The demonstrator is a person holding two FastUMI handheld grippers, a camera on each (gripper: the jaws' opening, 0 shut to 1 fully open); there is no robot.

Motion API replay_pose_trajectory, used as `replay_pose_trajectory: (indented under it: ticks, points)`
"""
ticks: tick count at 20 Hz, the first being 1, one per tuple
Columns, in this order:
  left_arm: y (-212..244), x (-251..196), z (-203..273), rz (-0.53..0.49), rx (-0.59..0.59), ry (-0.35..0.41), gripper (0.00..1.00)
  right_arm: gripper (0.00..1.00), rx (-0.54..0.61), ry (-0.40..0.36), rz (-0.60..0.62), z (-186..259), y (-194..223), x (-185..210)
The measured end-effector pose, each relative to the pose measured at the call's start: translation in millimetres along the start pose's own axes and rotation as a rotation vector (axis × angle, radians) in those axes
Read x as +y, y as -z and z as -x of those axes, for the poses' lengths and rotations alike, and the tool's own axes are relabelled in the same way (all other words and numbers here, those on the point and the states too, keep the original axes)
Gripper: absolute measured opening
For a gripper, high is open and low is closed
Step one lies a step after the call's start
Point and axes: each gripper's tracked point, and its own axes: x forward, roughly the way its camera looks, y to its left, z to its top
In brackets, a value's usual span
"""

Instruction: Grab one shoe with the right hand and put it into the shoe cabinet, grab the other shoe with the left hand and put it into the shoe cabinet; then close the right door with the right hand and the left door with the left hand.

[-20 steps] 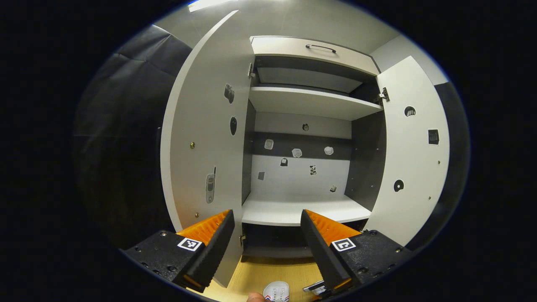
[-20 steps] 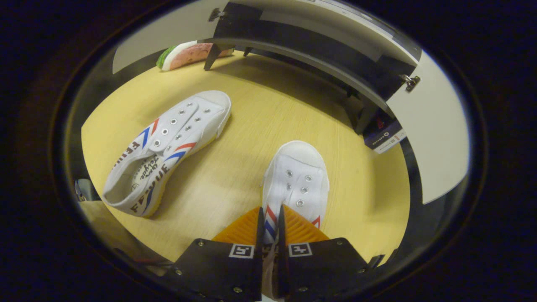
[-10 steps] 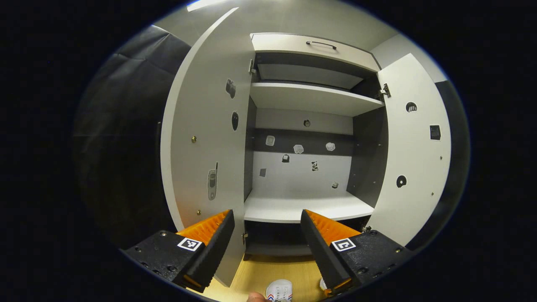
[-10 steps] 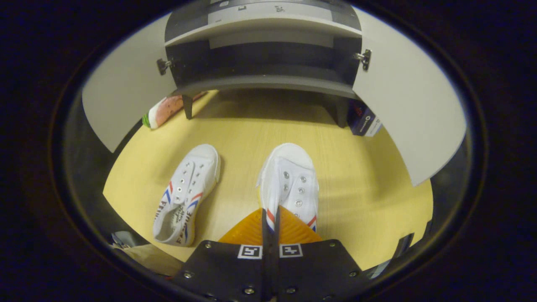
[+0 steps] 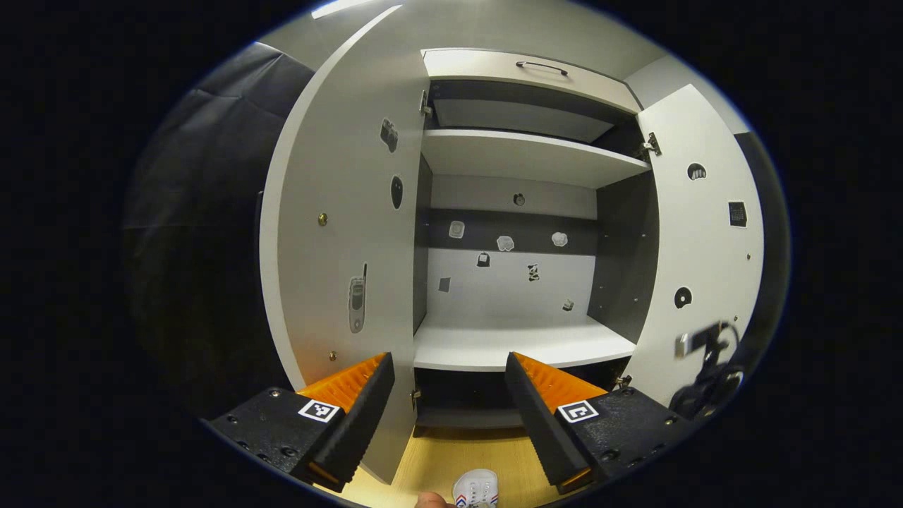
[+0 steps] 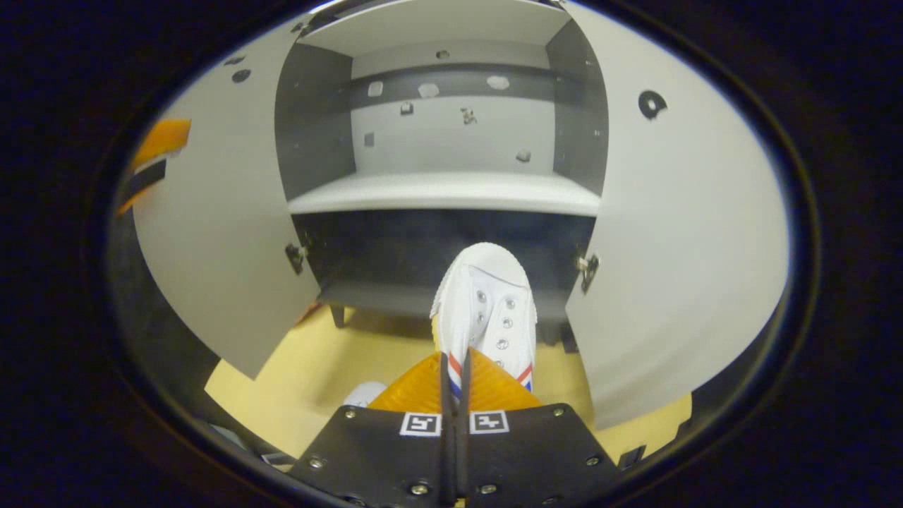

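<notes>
One white shoe (image 6: 487,310) with red and blue side stripes is clamped at its side wall between the closed jaws of the right gripper (image 6: 455,374), and it now hangs above the wooden floor (image 6: 310,381), toe pointing at the dark lower opening of the shoe cabinet (image 6: 444,194); half a second ago the same shoe sat low over the floor with the cabinet farther off and higher in the right gripper view. Beside it then lay the other shoe (image 6: 363,394), of which just a white toe now peeks out at the bottom left of the gripper, down on the floor. In the left gripper view that second shoe (image 5: 476,488) shows at the bottom edge, near the cabinet's front, much where it was before. The left gripper (image 5: 448,402) holds its jaws wide apart, gripping nothing, facing the cabinet's white shelf (image 5: 522,346) as it did earlier. Both doors stand open: the left door (image 5: 338,233) and the right door (image 5: 705,247). New at the right door's lower edge is a dark, blurred device with cables (image 5: 709,367).
</notes>
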Motion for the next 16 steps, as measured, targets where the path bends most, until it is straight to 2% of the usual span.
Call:
replay_pose_trajectory:
  ticks: [6, 8, 9, 10, 13, 16]
  points:
    - [-2, -2, -8, -0.033, -0.009, 0.009, 0.96, 0.01, -0.178, 0.04, 0.055, -36, -146, -13]
    - [-1, -2, -11, -0.029, -0.006, 0.012, 0.96, 0.01, -0.194, 0.067, 0.06, -65, -173, -21]
    - [0, -3, -13, -0.023, -0.003, 0.014, 0.96, 0.05, -0.199, 0.078, 0.059, -83, -186, -26]
    - [2, -3, -16, -0.017, 0.002, 0.017, 0.96, 0.01, -0.199, 0.088, 0.057, -94, -195, -29]
    - [4, 1, -24, -0.009, 0.012, 0.014, 0.97, 0.0, -0.177, 0.119, 0.065, -131, -209, -42]
    - [6, -1, -33, -0.008, 0.016, 0.022, 0.95, 0.0, -0.125, 0.127, 0.041, -160, -206, -47]
